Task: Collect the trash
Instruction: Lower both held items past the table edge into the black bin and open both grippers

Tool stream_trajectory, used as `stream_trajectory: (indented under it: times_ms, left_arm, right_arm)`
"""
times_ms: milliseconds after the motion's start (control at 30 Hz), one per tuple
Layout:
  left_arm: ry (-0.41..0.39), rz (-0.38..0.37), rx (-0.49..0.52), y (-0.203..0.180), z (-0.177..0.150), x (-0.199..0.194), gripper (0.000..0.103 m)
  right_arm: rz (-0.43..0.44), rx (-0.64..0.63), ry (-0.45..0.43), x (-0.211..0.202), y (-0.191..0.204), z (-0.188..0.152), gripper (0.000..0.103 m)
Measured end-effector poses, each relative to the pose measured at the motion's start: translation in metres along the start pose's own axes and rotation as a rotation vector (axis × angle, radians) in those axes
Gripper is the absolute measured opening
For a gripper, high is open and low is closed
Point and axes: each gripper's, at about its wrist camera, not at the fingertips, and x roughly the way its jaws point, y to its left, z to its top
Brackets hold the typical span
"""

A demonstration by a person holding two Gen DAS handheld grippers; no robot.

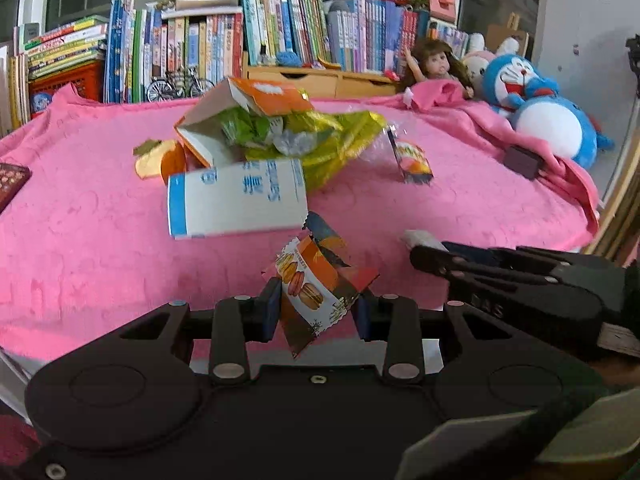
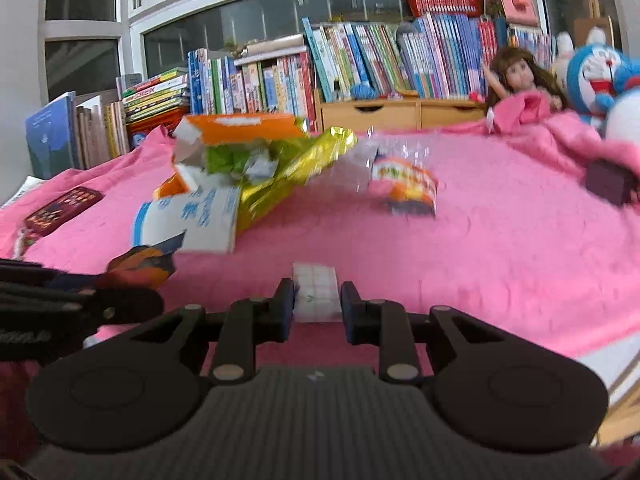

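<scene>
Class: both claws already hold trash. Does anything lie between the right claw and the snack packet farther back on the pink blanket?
Nothing visible: only bare pink blanket lies between the right claw, shut on a white packet, and the snack packet.

The lower part of the wrapper (image 1: 310, 294) is hidden behind the left gripper (image 1: 316, 306). The near end of the white pack (image 2: 317, 294) is hidden between the fingers of the right gripper (image 2: 317, 306). Ahead of that gripper, the snack bag (image 2: 404, 188) is blurred, and its print cannot be read. To the left, part of the white box (image 2: 192, 216) is covered by the wrapper. At far right, the blue toy (image 2: 600, 80) is cut off by the edge.
</scene>
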Motion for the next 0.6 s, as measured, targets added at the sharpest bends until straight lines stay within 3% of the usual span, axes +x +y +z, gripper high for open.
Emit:
stream_trajectory:
  times_ms: [200, 400, 600]
  left_arm:
    - [0.126, -0.016, -0.029, 0.005, -0.031, 0.01, 0.017]
    - [0.26, -0.001, -0.03, 0.009, -0.068, 0.034, 0.015]
    - [0.366, -0.013, -0.045, 0.01, -0.097, 0.055, 0.014]
  right_arm:
    - [0.005, 0.042, 0.109, -0.012, 0.001, -0.034, 0.031]
    - [-0.005, 0.072, 0.252, 0.002, 0.001, -0.069, 0.031]
    - [-0.001, 0.091, 0.338, 0.016, 0.001, -0.086, 0.031]
